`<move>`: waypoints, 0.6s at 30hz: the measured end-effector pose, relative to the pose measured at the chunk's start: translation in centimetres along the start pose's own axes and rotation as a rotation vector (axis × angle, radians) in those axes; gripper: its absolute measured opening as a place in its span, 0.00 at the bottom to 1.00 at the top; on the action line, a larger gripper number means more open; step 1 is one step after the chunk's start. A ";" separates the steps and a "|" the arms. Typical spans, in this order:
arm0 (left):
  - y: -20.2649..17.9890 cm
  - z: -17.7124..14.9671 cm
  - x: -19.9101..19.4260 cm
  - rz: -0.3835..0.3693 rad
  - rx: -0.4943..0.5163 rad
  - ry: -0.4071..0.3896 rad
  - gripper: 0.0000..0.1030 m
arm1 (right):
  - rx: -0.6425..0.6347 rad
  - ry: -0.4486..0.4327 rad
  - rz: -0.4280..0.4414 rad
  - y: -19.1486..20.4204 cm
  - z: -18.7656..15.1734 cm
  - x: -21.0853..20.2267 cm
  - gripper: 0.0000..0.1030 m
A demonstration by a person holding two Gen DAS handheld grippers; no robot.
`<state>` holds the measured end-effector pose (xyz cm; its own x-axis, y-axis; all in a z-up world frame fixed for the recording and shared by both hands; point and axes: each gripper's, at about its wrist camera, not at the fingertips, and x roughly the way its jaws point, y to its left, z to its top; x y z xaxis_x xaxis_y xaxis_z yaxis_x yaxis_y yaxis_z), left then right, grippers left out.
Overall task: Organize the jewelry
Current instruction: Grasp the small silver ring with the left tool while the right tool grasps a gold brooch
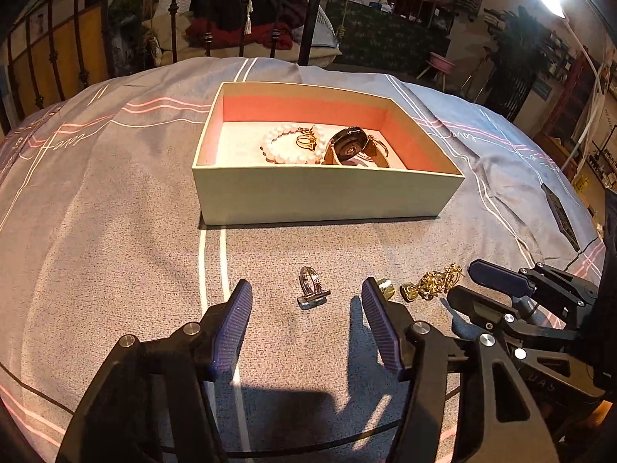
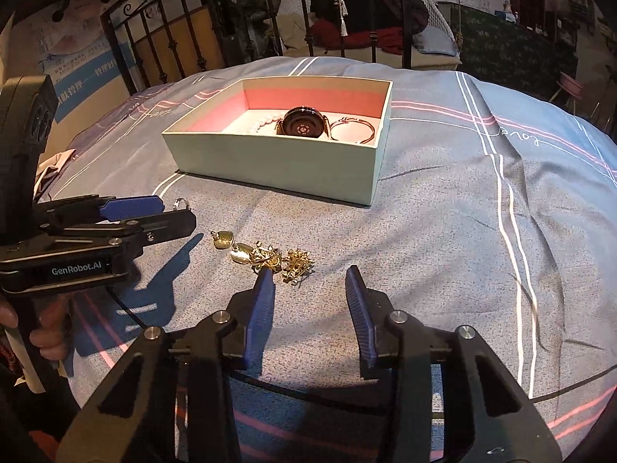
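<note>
An open pale box [image 1: 324, 196] with a pink lining sits on the bed; it also shows in the right wrist view [image 2: 270, 162]. It holds a pearl bracelet [image 1: 287, 144], a gold ring [image 1: 306, 141], a black watch [image 1: 349, 146] and a thin bangle [image 2: 353, 129]. A silver ring [image 1: 313, 287] lies on the bedspread between the fingers of my open left gripper [image 1: 306, 297]. A cluster of gold jewelry [image 2: 270, 256] lies just ahead of my open, empty right gripper [image 2: 308, 281]; it also shows in the left wrist view [image 1: 428, 283].
The bedspread [image 2: 443, 231] is grey-blue with pink and white stripes. A black metal bed frame [image 1: 243, 7] stands behind the box. A dark flat object [image 1: 561, 216] lies at the bed's right edge. A cable [image 2: 127, 308] runs under the left gripper.
</note>
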<state>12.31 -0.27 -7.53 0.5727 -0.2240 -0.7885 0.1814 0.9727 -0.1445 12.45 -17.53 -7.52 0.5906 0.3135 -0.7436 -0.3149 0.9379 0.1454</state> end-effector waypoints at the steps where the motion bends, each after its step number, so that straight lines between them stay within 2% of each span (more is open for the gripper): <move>1: 0.0 0.0 0.1 0.003 0.002 0.001 0.55 | -0.006 0.003 -0.005 0.0 0.1 0.1 0.36; 6: -0.2 0.0 0.5 0.016 0.017 0.003 0.50 | -0.021 0.016 -0.019 0.0 0.3 0.5 0.26; 8: -0.5 0.0 0.5 0.013 0.030 0.003 0.39 | -0.034 0.020 -0.017 0.3 0.4 0.7 0.22; 12: -0.4 0.0 0.5 0.010 0.026 0.003 0.25 | -0.068 0.021 -0.016 1.1 0.5 1.0 0.15; 14: -0.3 0.1 0.5 0.010 0.024 0.003 0.16 | -0.070 0.018 -0.014 1.2 0.4 1.0 0.15; 18: -0.2 0.2 0.3 0.010 0.017 0.001 0.16 | -0.056 0.012 -0.005 1.0 0.3 0.8 0.15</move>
<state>12.60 -0.54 -7.64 0.5742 -0.2139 -0.7903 0.1891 0.9738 -0.1262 12.84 -16.34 -7.73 0.5831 0.3069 -0.7522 -0.3530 0.9296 0.1056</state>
